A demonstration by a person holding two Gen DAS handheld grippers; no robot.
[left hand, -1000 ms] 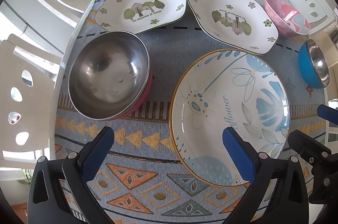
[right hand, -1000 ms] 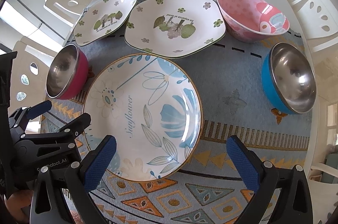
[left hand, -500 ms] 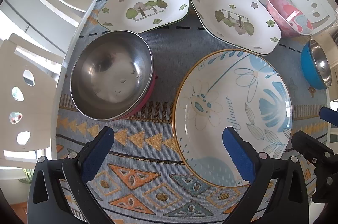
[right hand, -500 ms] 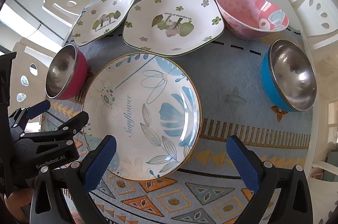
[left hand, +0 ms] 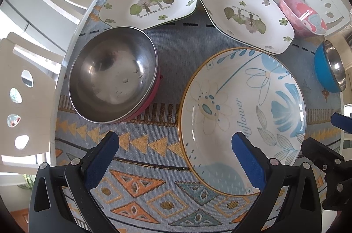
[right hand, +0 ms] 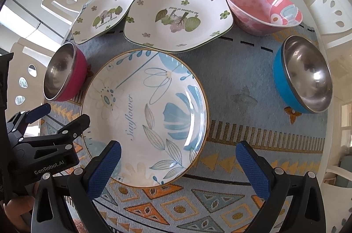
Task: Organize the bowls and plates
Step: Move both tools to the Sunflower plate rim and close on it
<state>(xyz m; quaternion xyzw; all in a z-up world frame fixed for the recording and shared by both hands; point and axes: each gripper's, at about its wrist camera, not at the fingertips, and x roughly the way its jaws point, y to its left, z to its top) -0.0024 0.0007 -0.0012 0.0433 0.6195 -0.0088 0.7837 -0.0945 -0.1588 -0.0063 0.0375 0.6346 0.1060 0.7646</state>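
**Six dishes on the mat, both grippers empty**

We found the round plate (right hand: 145, 116) lying flat on the patterned mat (right hand: 237, 79) that covered the counter, nearest to us. Behind it sat two hexagonal plates (right hand: 178, 17), side by side, edges close. The red bowl (left hand: 112, 77) stood to the left, the blue bowl (right hand: 303, 74) to the right, and the pink bowl (right hand: 261, 6) at the back right.

We judged the plates to be glazed ceramic: stiff, fairly heavy, slick and apt to chip. Each would want a pinch across its raised rim, since there was nothing else to grip. The steel-lined bowls looked lighter and tougher; a finger inside the wall and one outside should hold them. The pink bowl's flared wall seemed thin, so we would take it gently.

Our left gripper (left hand: 173, 145) hovered spread wide and empty, the round plate's near-left rim lying between its fingers, the red bowl just ahead to the left. Our right gripper (right hand: 178, 153) was likewise spread and empty, its left finger over the round plate's near edge, the blue bowl well ahead to the right.
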